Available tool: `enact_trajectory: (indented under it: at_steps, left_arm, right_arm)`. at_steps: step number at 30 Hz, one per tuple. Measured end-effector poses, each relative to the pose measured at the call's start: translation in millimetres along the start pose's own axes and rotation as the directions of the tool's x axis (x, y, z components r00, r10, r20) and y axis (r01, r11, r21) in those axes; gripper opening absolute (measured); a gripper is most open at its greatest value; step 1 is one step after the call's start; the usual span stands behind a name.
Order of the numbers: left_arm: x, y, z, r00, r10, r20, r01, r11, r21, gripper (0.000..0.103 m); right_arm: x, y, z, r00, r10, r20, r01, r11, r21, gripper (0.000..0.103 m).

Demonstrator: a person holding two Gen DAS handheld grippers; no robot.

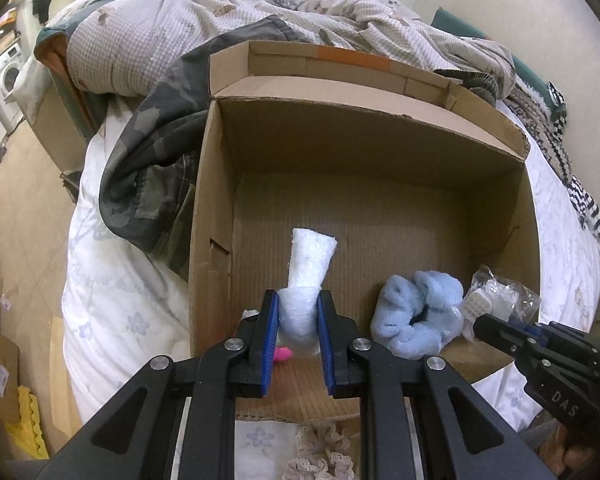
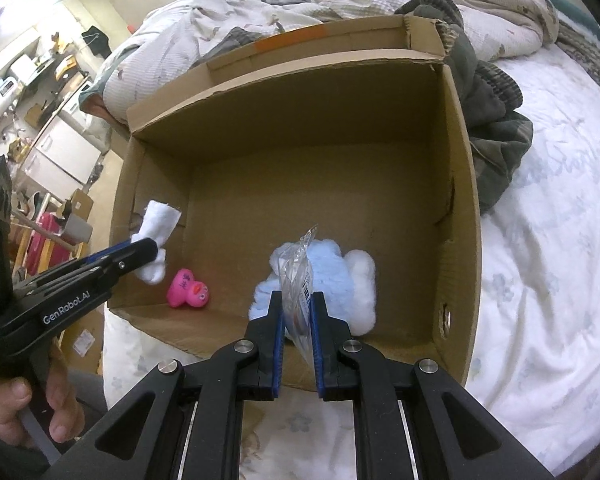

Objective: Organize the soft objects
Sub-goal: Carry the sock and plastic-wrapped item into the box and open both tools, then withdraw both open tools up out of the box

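An open cardboard box (image 1: pixel 364 152) (image 2: pixel 300 128) stands on the bed. My left gripper (image 1: pixel 299 300) is shut on a white rolled sock (image 1: pixel 312 260), held over the box's near left part; the sock (image 2: pixel 158 224) and that gripper (image 2: pixel 150 250) show at the left in the right wrist view. My right gripper (image 2: pixel 297 296) is shut on a clear plastic packet (image 2: pixel 296 276), which also appears at the right as the packet (image 1: pixel 500 296) beyond the gripper (image 1: pixel 478 322). A light blue fluffy item (image 1: pixel 412 316) (image 2: pixel 328 276) and a pink rubber duck (image 2: pixel 190 290) (image 1: pixel 282 355) lie on the box floor.
A rumpled checked quilt (image 1: pixel 180 24) and a camouflage garment (image 1: pixel 152 152) lie behind and left of the box. A white floral sheet (image 2: pixel 540 280) covers the bed. A hand (image 2: pixel 16 404) grips the left tool. A washing machine (image 1: pixel 4 76) and floor clutter sit at far left.
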State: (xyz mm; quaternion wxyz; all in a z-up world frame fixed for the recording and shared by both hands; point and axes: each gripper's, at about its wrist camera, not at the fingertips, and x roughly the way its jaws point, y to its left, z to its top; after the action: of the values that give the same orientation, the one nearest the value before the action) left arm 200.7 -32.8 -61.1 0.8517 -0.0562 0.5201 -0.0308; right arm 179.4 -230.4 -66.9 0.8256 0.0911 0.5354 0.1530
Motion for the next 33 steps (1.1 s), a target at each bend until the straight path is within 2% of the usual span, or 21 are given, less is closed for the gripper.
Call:
enact_trajectory:
  at_steps: [8, 9, 11, 12, 13, 19, 20, 22, 23, 25, 33]
  left_arm:
    - [1.4, -2.3, -1.5, 1.0, 0.006, -0.019, -0.006, 1.0, 0.012, 0.022]
    - [1.3, -2.6, -1.7, 1.0, 0.006, -0.02, -0.006, 1.0, 0.013, 0.027]
    - [0.1, -2.9, -2.3, 1.0, 0.006, -0.017, -0.006, 1.0, 0.012, 0.042]
    - [-1.5, -3.1, -2.4, 1.0, 0.011, -0.011, -0.011, 1.0, 0.011, 0.057]
    - [-3.6, -3.3, -2.4, 1.0, 0.016, -0.001, -0.016, 1.0, 0.01, 0.064]
    - [-6.7, -4.5, -2.2, 1.0, 0.019, 0.009, -0.019, 1.0, 0.015, 0.065]
    - [-6.5, -4.6, -2.1, 1.0, 0.02, 0.007, -0.021, 1.0, 0.013, 0.065]
    - [-6.0, -3.8, -2.5, 1.0, 0.023, 0.002, -0.023, 1.0, 0.01, 0.065]
    - [-6.0, -3.8, -2.1, 1.0, 0.025, 0.002, -0.025, 1.0, 0.009, 0.065]
    - [-6.4, -3.0, -1.7, 0.999, 0.034, 0.004, -0.034, 0.999, 0.007, 0.065]
    - [-5.7, -3.1, -2.2, 0.999, 0.038, 0.0, -0.038, 0.999, 0.008, 0.065]
  right_arm:
    - [2.3, -1.9, -0.1, 1.0, -0.018, -0.006, 0.018, 1.0, 0.006, 0.014]
    - [2.3, -2.8, -0.7, 1.0, -0.02, -0.007, 0.02, 1.0, 0.006, 0.014]
    - [2.6, -3.3, -0.9, 1.0, -0.022, -0.008, 0.022, 1.0, 0.007, 0.014]
    - [2.3, -2.7, -0.9, 1.0, -0.023, -0.008, 0.023, 1.0, 0.008, 0.014]
    - [2.2, -2.9, -0.8, 1.0, -0.022, -0.008, 0.022, 1.0, 0.01, 0.014]
    - [1.4, -6.7, 0.8, 1.0, 0.012, -0.004, -0.012, 0.999, 0.037, 0.016]
    - [1.1, -9.1, 0.6, 1.0, 0.025, -0.005, -0.025, 0.999, 0.046, 0.025]
    - [0.5, -13.2, 1.4, 0.999, 0.047, -0.004, -0.047, 0.996, 0.078, 0.061]
    - [-1.1, -15.4, 1.8, 0.999, 0.046, 0.004, -0.046, 0.995, 0.092, 0.083]
    - [-5.3, -17.4, 1.7, 0.999, 0.032, 0.029, -0.035, 0.994, 0.106, 0.083]
    - [-4.1, -16.8, 2.1, 1.0, 0.025, 0.018, -0.027, 0.994, 0.109, 0.083]
